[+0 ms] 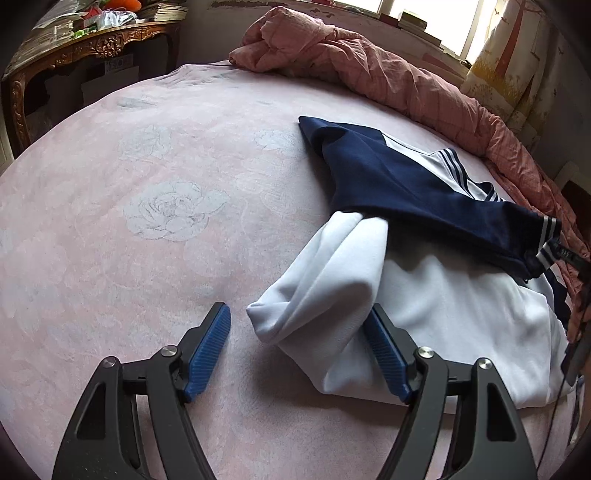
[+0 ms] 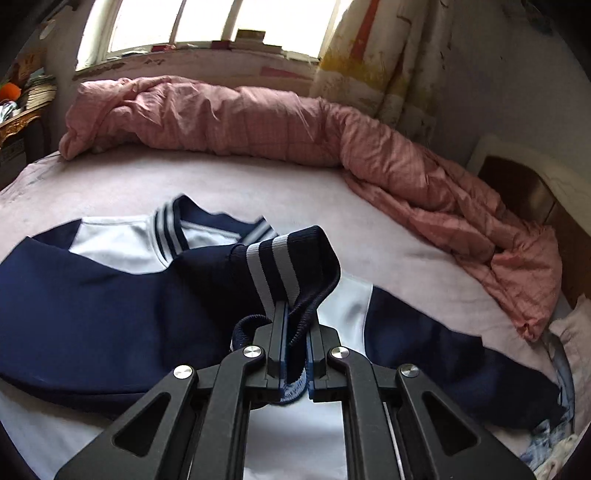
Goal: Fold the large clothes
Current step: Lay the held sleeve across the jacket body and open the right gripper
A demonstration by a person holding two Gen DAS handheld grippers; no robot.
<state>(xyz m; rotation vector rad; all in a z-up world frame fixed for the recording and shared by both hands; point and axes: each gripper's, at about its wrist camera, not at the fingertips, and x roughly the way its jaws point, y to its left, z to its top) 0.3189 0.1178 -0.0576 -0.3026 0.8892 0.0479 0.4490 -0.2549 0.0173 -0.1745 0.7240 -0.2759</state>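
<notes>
A white and navy jacket [image 1: 436, 295] lies crumpled on the right part of the pink bed sheet [image 1: 147, 221]. My left gripper [image 1: 297, 310] is open low over the sheet. A rolled white fold of the jacket [image 1: 325, 295] lies between its blue pads, against the right pad and apart from the left one. In the right wrist view the jacket [image 2: 92, 302] spreads across the bed, navy sleeves on both sides. My right gripper [image 2: 295, 317] is shut on a navy ribbed cuff with white stripes [image 2: 288, 262], which stands up out of the jaws.
A bunched pink quilt [image 2: 258, 122] runs along the far side and right edge of the bed. A carved wooden table [image 1: 92, 44] piled with books stands beyond the far left corner. A window [image 2: 184, 26] and a patterned curtain [image 2: 369, 55] are behind the bed.
</notes>
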